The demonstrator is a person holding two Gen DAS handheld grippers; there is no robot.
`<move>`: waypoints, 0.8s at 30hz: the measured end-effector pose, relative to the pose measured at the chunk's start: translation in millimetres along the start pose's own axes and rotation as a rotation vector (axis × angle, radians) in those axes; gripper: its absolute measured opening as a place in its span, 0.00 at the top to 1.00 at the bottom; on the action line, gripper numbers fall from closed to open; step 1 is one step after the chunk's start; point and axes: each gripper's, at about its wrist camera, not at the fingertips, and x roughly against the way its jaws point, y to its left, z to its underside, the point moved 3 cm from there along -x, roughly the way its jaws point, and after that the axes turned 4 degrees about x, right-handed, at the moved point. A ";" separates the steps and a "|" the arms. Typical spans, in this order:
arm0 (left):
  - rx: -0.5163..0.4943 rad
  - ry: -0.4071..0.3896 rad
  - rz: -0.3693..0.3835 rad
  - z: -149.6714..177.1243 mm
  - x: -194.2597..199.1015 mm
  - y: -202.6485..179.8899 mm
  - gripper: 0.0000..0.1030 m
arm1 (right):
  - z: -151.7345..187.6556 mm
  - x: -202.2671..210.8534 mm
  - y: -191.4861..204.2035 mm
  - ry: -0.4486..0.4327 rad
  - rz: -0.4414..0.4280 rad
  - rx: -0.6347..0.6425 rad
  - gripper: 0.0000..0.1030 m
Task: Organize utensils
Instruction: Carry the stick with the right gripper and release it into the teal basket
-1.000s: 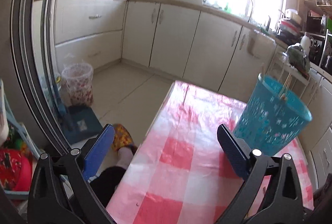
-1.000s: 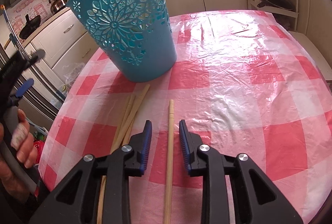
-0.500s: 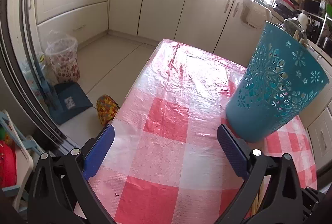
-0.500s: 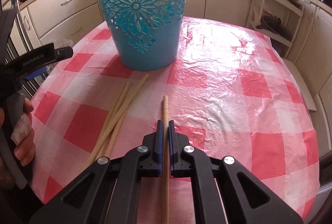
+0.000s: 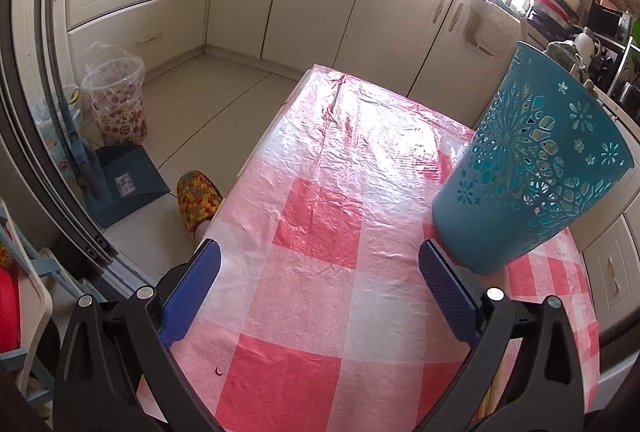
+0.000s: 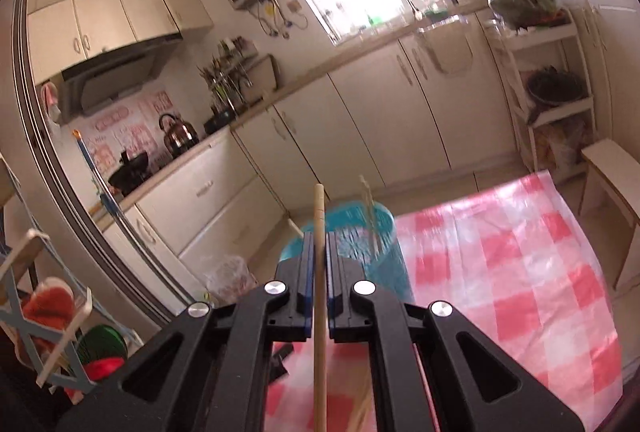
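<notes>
Overhead, right tool (image 6: 319, 244) clamped on chopstick (image 6: 319, 216); left tool (image 5: 320, 290) apart above checked tablecloth (image 5: 320, 192), seemingly kitchen.

The worktop (image 5: 320, 224) is covered by a red-and-white checked plastic cloth (image 5: 304, 384), creased and glossy. A teal perforated basket (image 5: 532, 168) is seen standing on it near the right edge.

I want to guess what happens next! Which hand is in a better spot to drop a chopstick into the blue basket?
Right. The right hand-held gripper is shut on a chopstick, lifted near the blue basket. The left hand-held gripper is open and holds nothing.
</notes>
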 end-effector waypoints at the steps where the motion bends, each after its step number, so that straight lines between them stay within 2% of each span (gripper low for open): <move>1: 0.002 0.000 0.002 0.0 0.0 0.2 0.08 | -12.2 -7.7 6.5 -0.036 -0.005 0.008 0.94; 4: 0.010 0.000 0.010 -0.1 -0.2 1.4 0.08 | -39.8 -36.9 18.8 -0.128 0.007 0.031 0.94; 8: 0.015 -0.002 0.026 -0.2 0.2 1.9 0.08 | -53.7 -73.9 14.6 -0.192 0.065 0.035 0.94; 16: 0.036 -0.014 0.049 -0.6 1.1 4.0 0.08 | -42.3 -108.3 -1.8 -0.109 0.145 0.071 0.94; 24: 0.047 -0.019 0.050 -1.4 1.2 4.4 0.08 | -25.2 -115.2 3.1 -0.032 0.143 0.140 0.94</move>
